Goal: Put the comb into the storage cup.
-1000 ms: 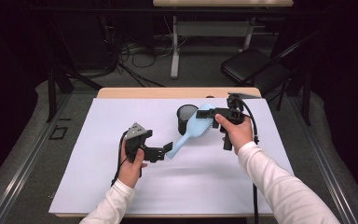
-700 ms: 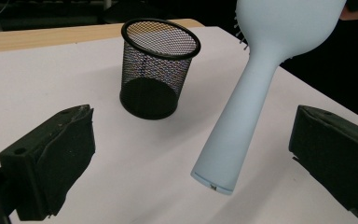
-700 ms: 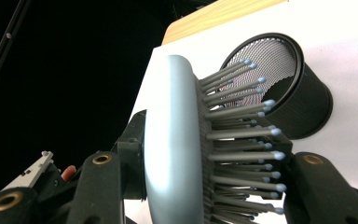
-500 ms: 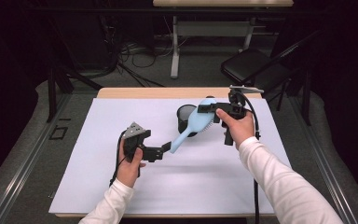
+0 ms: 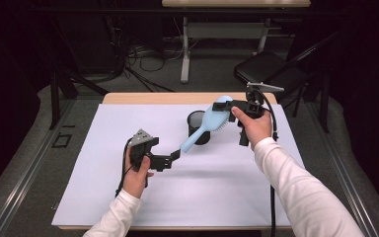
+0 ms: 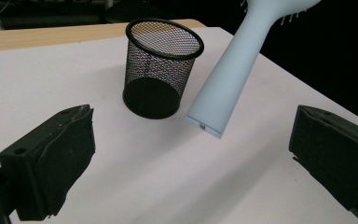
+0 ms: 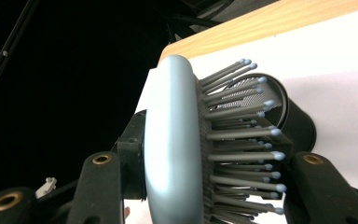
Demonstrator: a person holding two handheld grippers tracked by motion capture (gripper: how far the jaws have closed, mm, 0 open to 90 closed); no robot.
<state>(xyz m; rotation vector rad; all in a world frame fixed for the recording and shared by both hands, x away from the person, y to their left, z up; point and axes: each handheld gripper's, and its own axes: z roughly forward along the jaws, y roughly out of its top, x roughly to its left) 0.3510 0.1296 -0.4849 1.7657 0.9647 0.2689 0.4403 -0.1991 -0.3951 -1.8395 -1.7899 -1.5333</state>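
High view first: wide white table sheet (image 5: 128, 123), mostly bare at near and left, wooden edge (image 5: 143, 98) at far side. Black mesh cup (image 5: 198, 127) upright near centre — inside appears empty in left gripper view. Light blue hairbrush (image 5: 208, 127) held aloft, slanting over cup, handle end down-left, clear of sheet. Right gripper (image 5: 234, 105) clamped on brush head; bristles partly hidden behind jaw. Left gripper (image 5: 174, 157) jaws wide apart, just short of handle tip.

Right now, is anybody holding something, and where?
The right hand-held gripper clamps the light blue plastic hairbrush by its bristled head; the left hand-held gripper holds nothing.
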